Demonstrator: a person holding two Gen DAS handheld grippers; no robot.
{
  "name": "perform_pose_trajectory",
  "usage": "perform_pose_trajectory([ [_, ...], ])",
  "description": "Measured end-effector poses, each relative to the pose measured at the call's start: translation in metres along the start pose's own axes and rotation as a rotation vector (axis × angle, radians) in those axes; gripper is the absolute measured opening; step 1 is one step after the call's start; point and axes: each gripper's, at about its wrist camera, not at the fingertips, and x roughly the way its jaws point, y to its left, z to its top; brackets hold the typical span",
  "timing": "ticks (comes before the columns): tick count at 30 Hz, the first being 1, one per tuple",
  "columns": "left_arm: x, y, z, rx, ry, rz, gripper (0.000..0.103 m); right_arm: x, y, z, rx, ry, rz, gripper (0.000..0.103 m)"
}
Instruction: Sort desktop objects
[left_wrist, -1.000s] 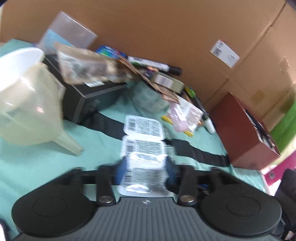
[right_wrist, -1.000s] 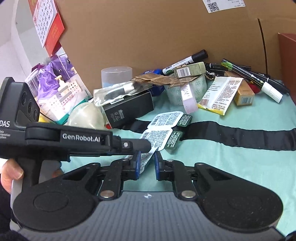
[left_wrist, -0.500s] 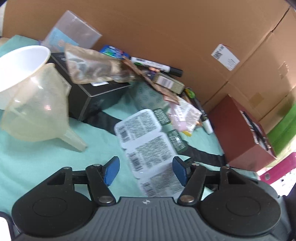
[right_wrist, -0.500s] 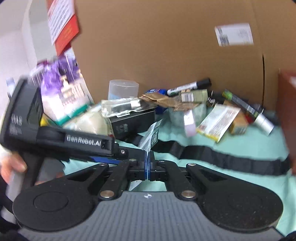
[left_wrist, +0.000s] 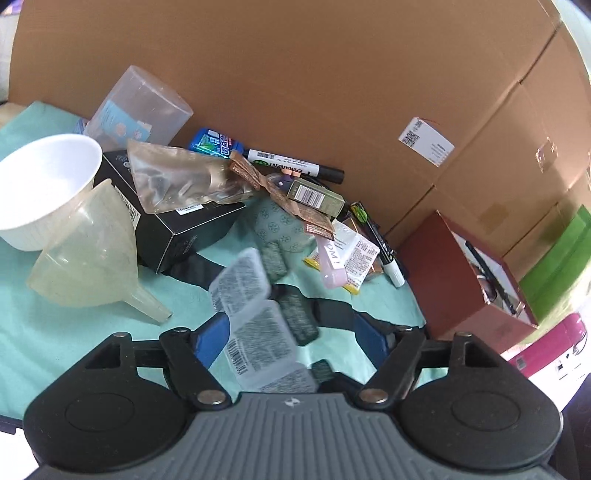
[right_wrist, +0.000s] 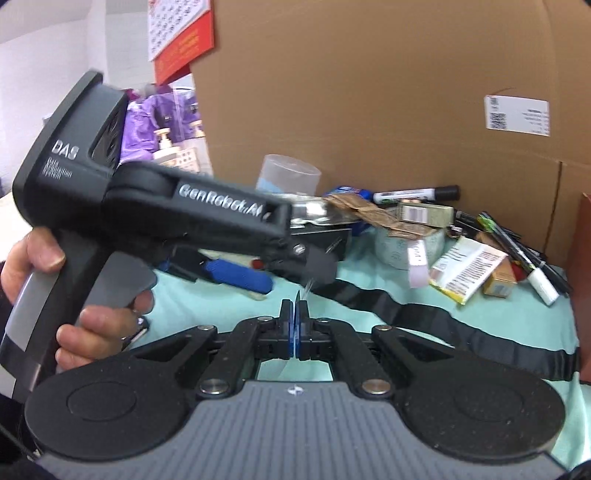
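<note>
A strip of clear labelled sachet packs hangs between the wide-open blue pads of my left gripper, untouched by them. My right gripper is shut on the strip's thin edge, seen edge-on above the green cloth. The left gripper's black body fills the left of the right wrist view, held by a hand.
A clutter pile lies against the cardboard wall: black box, funnel, white bowl, clear cup, marker, tape roll, sachets. A red-brown box stands right. A black strap crosses the cloth.
My left gripper let go of the sachet strip and opened wide. My right gripper closed on the strip's edge and lifted it off the cloth.
</note>
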Motion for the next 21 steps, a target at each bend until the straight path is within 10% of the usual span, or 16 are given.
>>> perform_pose_trajectory([
  [3, 0.004, -0.002, -0.004, 0.029, 0.012, 0.048, 0.072, 0.001, 0.010, 0.000, -0.027, -0.001, 0.031, 0.000],
  [8, 0.008, 0.011, -0.005, -0.005, 0.041, 0.042, 0.030, 0.005, 0.012, -0.004, -0.030, 0.026, 0.033, 0.000],
  [21, 0.004, -0.022, 0.005, 0.055, -0.005, 0.013, 0.000, 0.000, 0.006, -0.010, -0.042, 0.022, -0.036, 0.003],
])
